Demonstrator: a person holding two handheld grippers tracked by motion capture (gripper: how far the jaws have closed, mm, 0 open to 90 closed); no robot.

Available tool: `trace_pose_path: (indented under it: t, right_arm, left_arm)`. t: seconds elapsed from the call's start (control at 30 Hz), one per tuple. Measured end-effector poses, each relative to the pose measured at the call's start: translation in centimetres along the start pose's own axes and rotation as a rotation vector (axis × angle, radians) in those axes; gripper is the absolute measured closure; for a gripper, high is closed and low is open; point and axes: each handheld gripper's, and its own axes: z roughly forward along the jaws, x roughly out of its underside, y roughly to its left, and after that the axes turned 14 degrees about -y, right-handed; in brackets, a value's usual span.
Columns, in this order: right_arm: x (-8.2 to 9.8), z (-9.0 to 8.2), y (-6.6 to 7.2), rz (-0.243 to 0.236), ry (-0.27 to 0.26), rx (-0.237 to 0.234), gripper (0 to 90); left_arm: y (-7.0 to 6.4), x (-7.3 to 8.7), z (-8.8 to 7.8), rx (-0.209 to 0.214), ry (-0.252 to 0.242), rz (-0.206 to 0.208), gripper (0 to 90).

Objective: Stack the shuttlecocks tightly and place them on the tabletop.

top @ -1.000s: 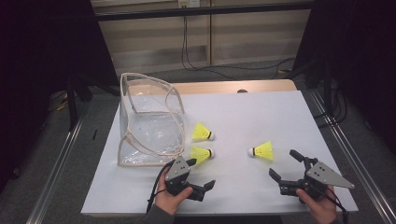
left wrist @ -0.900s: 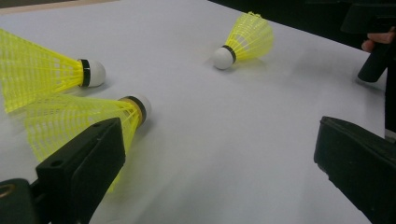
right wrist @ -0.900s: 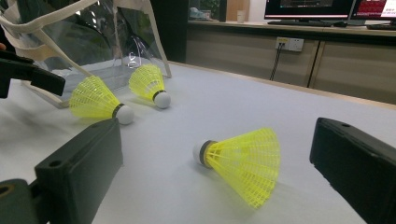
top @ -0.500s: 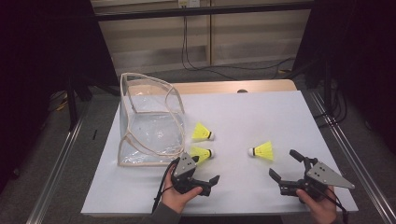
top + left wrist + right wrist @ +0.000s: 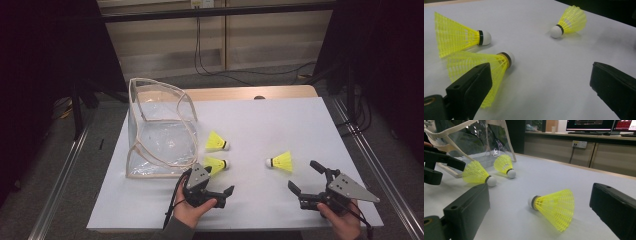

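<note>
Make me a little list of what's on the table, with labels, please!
surface: white table top
shuttlecocks: three yellow ones, all lying on their sides
nearest shuttlecock: just ahead of the left gripper, not between its jaws
middle shuttlecock: beside the bag
far shuttlecock: ahead of the right gripper
bag: clear bag with pale trim, standing at the left
left gripper: open, empty
right gripper: open, empty

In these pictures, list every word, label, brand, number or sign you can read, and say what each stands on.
None can be read.
Monitors behind the table, right gripper view: coloured screen content, too blurred to read.
Three yellow shuttlecocks, clear bag, left gripper, right gripper: no print visible.
</note>
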Motion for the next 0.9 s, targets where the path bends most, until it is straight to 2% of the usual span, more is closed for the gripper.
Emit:
trace_pose_path:
  t: [0.17,0.5,0.63,0.7,0.77,0.83,0.87,0.9]
  right_arm:
    - [0.0,0.0,0.0,0.001,-0.002,0.001,2.3]
    - [0.1,0.1,0.1,-0.002,0.002,-0.005,2.4]
    - [0.1,0.1,0.1,0.0,0.002,-0.006,2.6]
    - [0.1,0.1,0.1,-0.002,0.001,-0.005,2.6]
    - [0.0,0.0,0.1,-0.001,0.001,-0.006,2.6]
    - [0.0,0.0,0.0,-0.001,0.0,-0.005,2.6]
    - [0.0,0.0,0.0,0.003,0.0,-0.005,2.6]
    - [0.0,0.0,0.0,0.003,0.0,-0.005,2.6]
  left_arm:
    - [0.2,0.1,-0.2,-0.034,0.004,-0.003,3.8]
    - [0.8,0.4,0.6,-0.078,0.025,-0.027,3.8]
    - [0.9,0.4,1.0,-0.105,0.031,-0.043,10.5]
    - [0.9,0.4,1.4,-0.112,0.037,-0.037,17.2]
    - [0.8,0.4,1.7,-0.126,0.033,-0.036,19.4]
    - [0.8,0.4,1.8,-0.134,0.035,-0.033,26.5]
    - [0.8,0.3,1.9,-0.132,0.032,-0.03,33.4]
    - [0.8,0.3,2.0,-0.14,0.033,-0.026,33.4]
